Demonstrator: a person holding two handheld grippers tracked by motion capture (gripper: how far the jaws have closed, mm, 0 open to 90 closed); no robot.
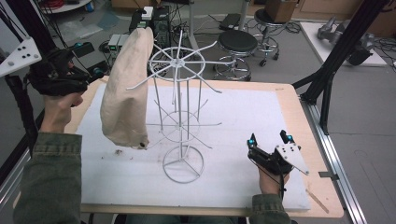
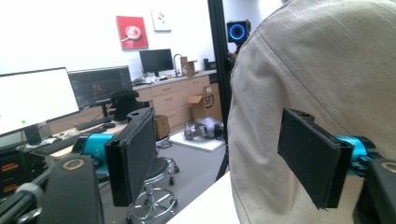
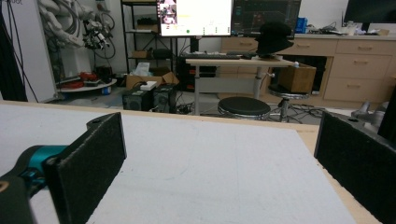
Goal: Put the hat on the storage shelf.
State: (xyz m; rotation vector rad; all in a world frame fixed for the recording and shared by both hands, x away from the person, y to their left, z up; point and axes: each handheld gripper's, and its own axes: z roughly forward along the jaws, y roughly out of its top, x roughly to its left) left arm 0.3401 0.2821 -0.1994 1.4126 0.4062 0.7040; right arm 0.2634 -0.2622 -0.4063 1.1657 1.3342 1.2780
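A beige cloth bag hangs from an upper arm of the white wire rack, which stands on the white mat. My left gripper is raised at the table's left, level with the top of the bag, and is open. In the left gripper view the bag rises behind the right-hand pad, and its edge lies between the jaws of my left gripper without being pinched. My right gripper rests low at the mat's front right, open and with nothing in it. Its jaws frame bare mat.
The rack's thin arms stick out on all sides at two heights. A black frame post stands by the table's right rear corner. Behind the table are two stools and floor equipment. A strip of wooden table borders the mat.
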